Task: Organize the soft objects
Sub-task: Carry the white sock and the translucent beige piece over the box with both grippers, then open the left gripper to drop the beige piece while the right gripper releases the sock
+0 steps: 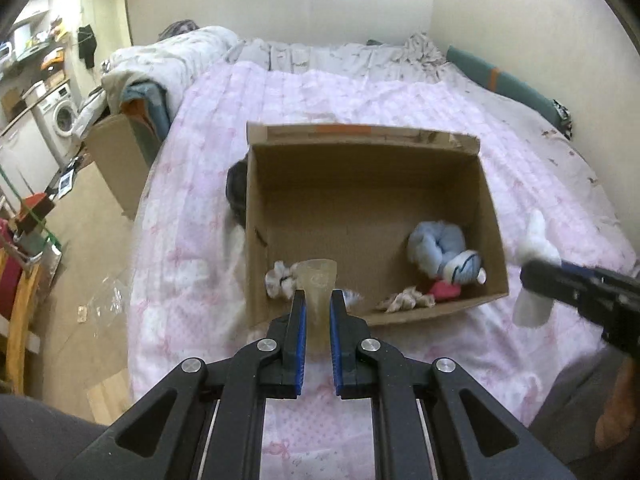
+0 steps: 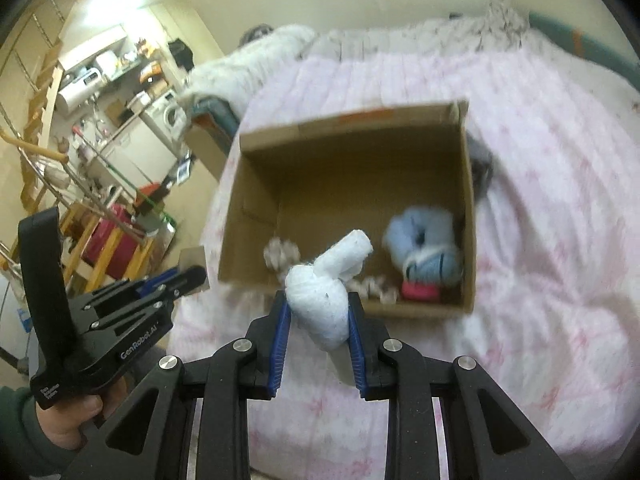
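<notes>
Socks feel light and squashy: right gripper (image 2: 318, 312) squeezes white rolled sock (image 2: 324, 300); left gripper (image 1: 318, 304) pinches thin see-through beige sock (image 1: 318, 280) mid-body

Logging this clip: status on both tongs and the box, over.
Left tongs shut on a translucent beige piece. Right tongs shut on a white rolled sock. Cardboard box ahead, open, blue plush inside. Path clear.
</notes>
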Demonstrator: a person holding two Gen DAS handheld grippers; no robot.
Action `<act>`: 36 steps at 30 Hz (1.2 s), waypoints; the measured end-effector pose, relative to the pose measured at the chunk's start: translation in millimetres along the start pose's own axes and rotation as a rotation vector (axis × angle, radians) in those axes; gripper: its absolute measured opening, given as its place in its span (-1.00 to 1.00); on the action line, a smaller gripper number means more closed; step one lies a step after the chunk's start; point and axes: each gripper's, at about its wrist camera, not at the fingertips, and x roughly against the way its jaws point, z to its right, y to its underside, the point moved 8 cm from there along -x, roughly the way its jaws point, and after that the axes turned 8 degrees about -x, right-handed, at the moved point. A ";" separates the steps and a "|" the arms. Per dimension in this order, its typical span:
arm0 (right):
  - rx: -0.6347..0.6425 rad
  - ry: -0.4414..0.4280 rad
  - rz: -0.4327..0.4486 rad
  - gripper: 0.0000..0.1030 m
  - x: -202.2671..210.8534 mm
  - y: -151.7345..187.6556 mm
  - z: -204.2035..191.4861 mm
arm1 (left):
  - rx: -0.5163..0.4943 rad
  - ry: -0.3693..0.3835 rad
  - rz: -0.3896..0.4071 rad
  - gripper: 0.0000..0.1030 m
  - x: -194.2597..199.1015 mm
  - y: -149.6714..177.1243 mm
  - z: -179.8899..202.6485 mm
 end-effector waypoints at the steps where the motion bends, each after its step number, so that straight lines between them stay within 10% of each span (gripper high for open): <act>1: 0.000 -0.003 0.015 -0.44 2.8 -5.5 -1.7 | -0.005 -0.002 0.006 -0.81 1.0 -4.9 2.4; 13: 0.022 0.006 0.092 -0.44 5.6 -59.2 -12.1 | -0.009 0.005 0.021 -0.80 -25.2 -37.6 3.6; 36: -0.076 0.025 -0.052 -0.44 -86.6 -33.2 36.1 | -0.014 0.035 -0.043 -0.70 -109.4 -27.7 7.3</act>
